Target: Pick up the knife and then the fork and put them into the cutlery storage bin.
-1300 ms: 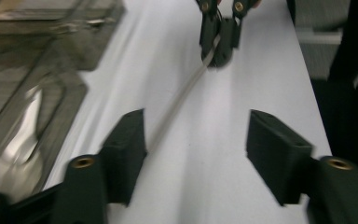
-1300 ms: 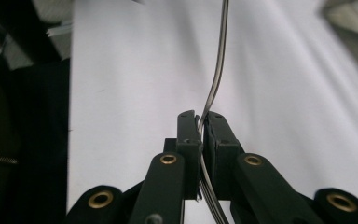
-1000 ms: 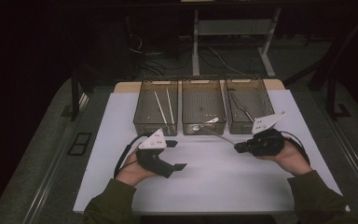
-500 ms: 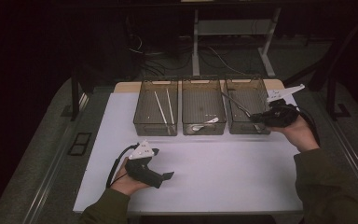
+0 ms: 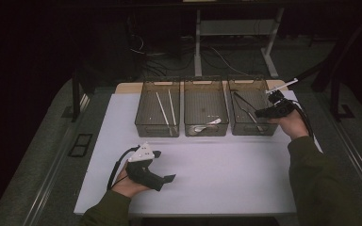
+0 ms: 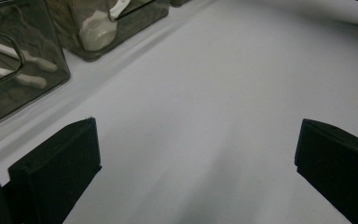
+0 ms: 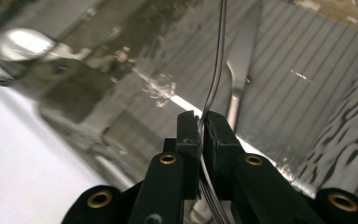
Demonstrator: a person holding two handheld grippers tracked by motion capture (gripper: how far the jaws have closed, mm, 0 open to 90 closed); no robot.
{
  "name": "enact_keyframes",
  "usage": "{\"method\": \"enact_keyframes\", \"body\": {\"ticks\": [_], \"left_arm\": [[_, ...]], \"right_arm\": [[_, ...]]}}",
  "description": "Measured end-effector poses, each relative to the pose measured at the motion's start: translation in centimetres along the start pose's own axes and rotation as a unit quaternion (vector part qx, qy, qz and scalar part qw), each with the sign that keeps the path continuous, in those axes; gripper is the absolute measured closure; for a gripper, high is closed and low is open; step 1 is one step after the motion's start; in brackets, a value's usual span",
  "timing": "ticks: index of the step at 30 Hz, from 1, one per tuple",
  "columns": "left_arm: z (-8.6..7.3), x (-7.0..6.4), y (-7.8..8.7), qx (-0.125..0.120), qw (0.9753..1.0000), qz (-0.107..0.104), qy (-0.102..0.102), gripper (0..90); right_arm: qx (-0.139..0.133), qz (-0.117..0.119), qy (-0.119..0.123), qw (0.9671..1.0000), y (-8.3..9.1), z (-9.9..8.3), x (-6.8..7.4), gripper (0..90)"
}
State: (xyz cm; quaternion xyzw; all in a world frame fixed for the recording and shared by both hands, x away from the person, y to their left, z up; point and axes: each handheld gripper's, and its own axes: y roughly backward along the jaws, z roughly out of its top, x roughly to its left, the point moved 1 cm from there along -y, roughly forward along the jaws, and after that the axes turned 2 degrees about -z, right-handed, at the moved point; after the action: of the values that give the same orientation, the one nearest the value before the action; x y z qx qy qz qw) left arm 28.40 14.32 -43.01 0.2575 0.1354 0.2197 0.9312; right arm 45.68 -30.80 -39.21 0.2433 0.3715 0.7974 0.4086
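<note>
Right tool pinching a fork over the right-hand bin, sorting step nearly done. Next, I'd say: lower it, let go. Left tool rests spread wide on the worktop.

A white-topped table fills the lower centre of the high view, the one lit surface in a room otherwise in deep shadow. Grey floor flanks it at lower left and right. At upper centre, pale desk legs stand behind it, with dark cables strewn around their base.
</note>
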Motion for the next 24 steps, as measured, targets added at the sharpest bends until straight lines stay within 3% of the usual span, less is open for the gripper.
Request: {"method": "enact_keyframes", "body": {"ticks": [2, 5, 8, 16, 22, 24], "left_arm": [[0.0, 0.0, 0.0, 0.0, 1.0, -0.001, 0.0, 0.0], [-0.1, 0.0, 0.0, 0.003, 1.0, -0.005, -0.001, 0.0], [-0.1, 0.0, -0.1, 0.008, 0.9999, -0.008, -0.003, 0.0], [-0.2, 0.0, -0.2, 0.008, 0.9999, -0.009, -0.003, 0.0], [-0.3, 0.0, -0.2, 0.009, 0.9999, -0.008, -0.001, 0.0], [-0.3, 0.0, -0.2, 0.009, 0.9999, -0.008, 0.0, 0.0]], "right_arm": [[0.003, -0.007, -0.007, 0.9999, -0.5, -0.1, -0.1, 82.9], [-0.006, 0.004, -0.02, 0.9998, -0.6, -0.2, -0.1, 73.7], [-0.016, 0.001, -0.018, 0.9997, -0.1, -0.3, -0.1, 68.9], [-0.085, 0.023, -0.023, 0.9958, 2.9, -1.2, 0.7, 47.2], [-0.118, 0.027, -0.004, 0.9926, 5.0, -2.9, 2.1, 37.7], [-0.135, 0.031, -0.012, 0.9903, 5.4, -3.6, 2.6, 35.7]]}}
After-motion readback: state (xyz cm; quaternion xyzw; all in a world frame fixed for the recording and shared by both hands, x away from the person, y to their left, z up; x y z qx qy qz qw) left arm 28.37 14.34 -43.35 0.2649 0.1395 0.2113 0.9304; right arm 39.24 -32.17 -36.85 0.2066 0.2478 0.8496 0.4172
